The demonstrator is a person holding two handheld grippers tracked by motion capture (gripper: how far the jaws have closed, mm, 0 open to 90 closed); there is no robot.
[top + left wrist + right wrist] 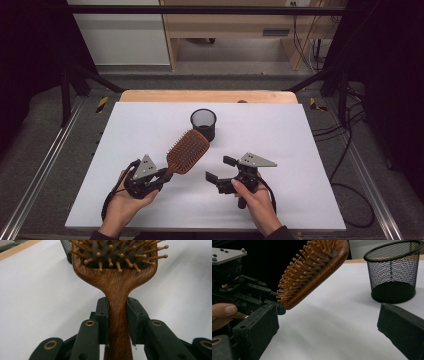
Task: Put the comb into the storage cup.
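Left gripper (161, 176) clamps hairbrush (187, 151) by handle, near front edge. Wood: light, stiff, smooth, may pivot; grip neck. Right gripper (220, 170) wide, empty. Cup (203, 123) mid-table.

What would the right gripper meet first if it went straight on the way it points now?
Probably nothing close. The right gripper has its jaws open over bare white table. The wooden hairbrush lies left of that line and the black mesh cup right of it; depth is uncertain, so a small drift could touch either.

White table (150, 125), black mesh cup (203, 123)
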